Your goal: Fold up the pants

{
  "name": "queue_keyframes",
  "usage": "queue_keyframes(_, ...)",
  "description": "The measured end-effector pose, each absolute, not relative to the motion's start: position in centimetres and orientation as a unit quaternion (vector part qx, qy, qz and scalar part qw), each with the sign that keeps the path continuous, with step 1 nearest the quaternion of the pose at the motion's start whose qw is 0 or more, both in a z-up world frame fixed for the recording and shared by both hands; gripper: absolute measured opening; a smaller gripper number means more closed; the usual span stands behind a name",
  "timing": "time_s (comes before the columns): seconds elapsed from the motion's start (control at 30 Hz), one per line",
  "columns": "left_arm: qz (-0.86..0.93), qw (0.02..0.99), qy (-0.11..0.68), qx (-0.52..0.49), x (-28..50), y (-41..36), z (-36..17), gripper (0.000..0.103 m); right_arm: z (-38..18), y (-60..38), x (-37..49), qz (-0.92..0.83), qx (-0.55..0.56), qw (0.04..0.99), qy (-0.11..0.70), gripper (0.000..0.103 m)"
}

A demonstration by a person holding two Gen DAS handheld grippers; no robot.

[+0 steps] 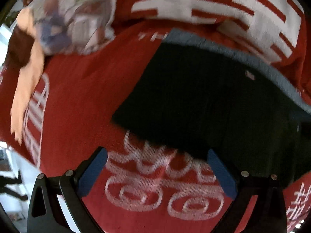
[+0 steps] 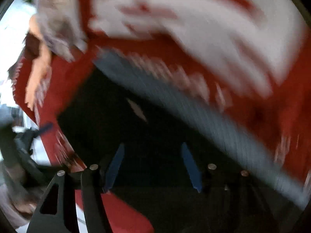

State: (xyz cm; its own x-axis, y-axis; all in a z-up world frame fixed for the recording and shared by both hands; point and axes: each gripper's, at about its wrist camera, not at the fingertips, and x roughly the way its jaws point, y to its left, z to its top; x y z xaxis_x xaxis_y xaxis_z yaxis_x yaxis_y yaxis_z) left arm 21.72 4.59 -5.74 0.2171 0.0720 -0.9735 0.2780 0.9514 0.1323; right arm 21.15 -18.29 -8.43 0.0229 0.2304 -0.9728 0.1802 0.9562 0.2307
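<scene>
Black pants (image 1: 213, 101) with a grey waistband (image 1: 243, 58) lie flat on a red cloth with white characters (image 1: 87, 97). In the left wrist view my left gripper (image 1: 157, 157) is open and empty, held just short of the pants' near edge. In the right wrist view, which is blurred, the pants (image 2: 136, 132) fill the middle, their grey waistband (image 2: 184, 104) running down to the right. My right gripper (image 2: 153, 149) is open over the black fabric, with nothing between its blue pads (image 2: 114, 165).
A person in patterned clothes (image 1: 73, 15) with a bare arm (image 1: 29, 77) lies at the far left of the red cloth. A white and red patterned cover (image 1: 213, 2) lies beyond the pants. The cloth's left edge drops to a pale floor (image 1: 11, 167).
</scene>
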Motion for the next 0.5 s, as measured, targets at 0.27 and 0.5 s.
queue_keyframes(0.27, -0.024, 0.72, 0.677, 0.15, 14.8, 6.9, -3.9, 0.103, -3.8, -23.8, 9.9, -0.036, 0.245, 0.669, 0.7, 0.068)
queue_keyframes(0.5, -0.039, 0.657, 0.731, 0.179, 7.6, 5.1, -3.0, 0.103, 0.0, -26.0, 2.0, -0.086, 0.304, 0.643, 0.697, 0.069)
